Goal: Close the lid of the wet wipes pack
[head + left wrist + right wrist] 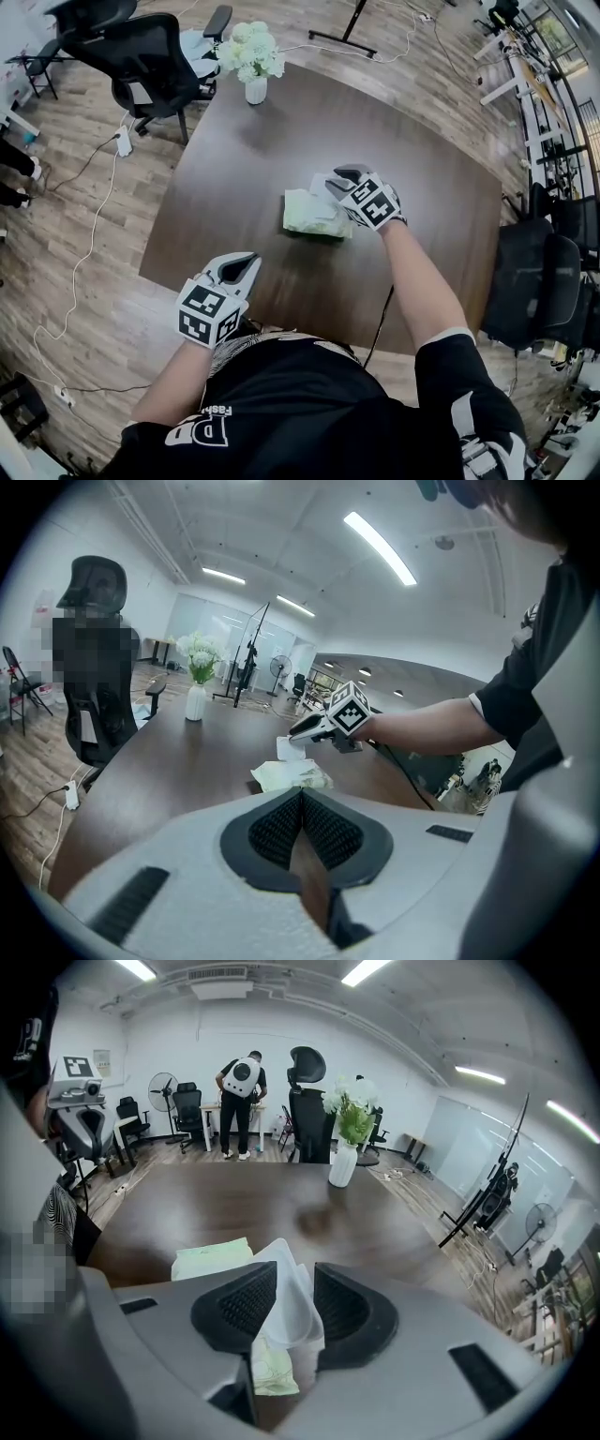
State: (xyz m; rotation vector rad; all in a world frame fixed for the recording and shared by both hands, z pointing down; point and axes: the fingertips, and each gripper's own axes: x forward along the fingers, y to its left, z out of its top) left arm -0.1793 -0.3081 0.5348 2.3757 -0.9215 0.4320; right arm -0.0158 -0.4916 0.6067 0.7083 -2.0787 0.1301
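Observation:
A pale green wet wipes pack (314, 216) lies in the middle of the dark brown table (281, 122). Its white lid (324, 186) stands raised at the pack's far right corner. My right gripper (349, 174) hovers over that corner, open. In the right gripper view the lid (286, 1293) rises between the two spread pads (234, 1309) and neither pad presses on it, while the pack (211, 1258) lies below. My left gripper (242, 265) hangs over the table's near edge, shut and empty, well apart from the pack (291, 776).
A white vase of pale flowers (253, 56) stands at the table's far end. Black office chairs (150, 61) stand beyond the far left corner and more chairs (544, 281) at the right. Cables lie on the wooden floor (84, 234).

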